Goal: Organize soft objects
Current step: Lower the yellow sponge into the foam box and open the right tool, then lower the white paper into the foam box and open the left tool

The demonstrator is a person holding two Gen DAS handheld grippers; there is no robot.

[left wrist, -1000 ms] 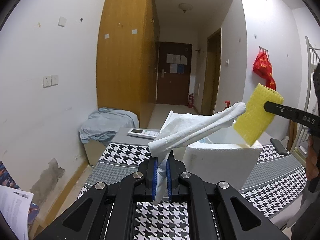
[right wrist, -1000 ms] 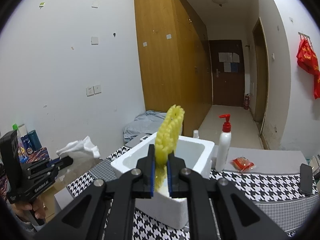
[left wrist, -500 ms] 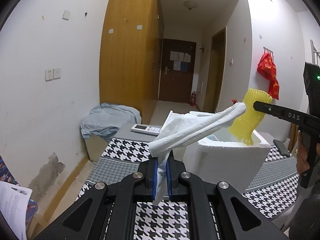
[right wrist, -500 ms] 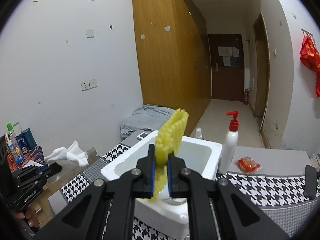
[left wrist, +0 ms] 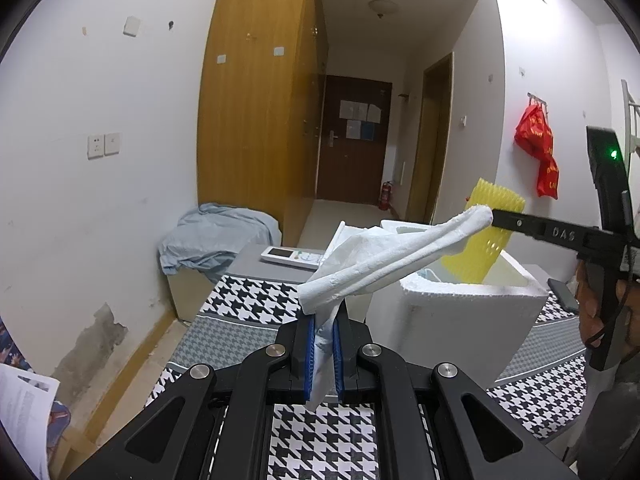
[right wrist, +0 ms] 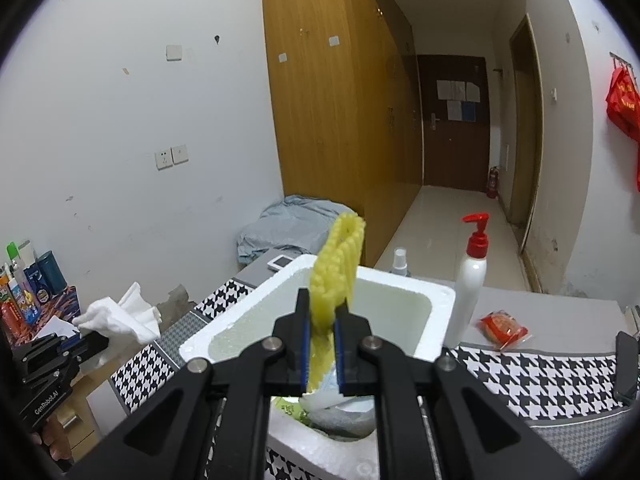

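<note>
While some soft things already lie in the white foam box (right wrist: 436, 300), two more are not in yet. The right gripper (right wrist: 320, 354) squeezes the yellow foam net (right wrist: 338, 264) and holds it right over the open box. The left gripper (left wrist: 324, 346) pinches the white cloth (left wrist: 384, 256) in the air beside the box. Both must be let go inside. Since a second ago, the yellow net has come from above the box's edge to over its middle, a bit lower. The cloth has hardly moved.
</note>
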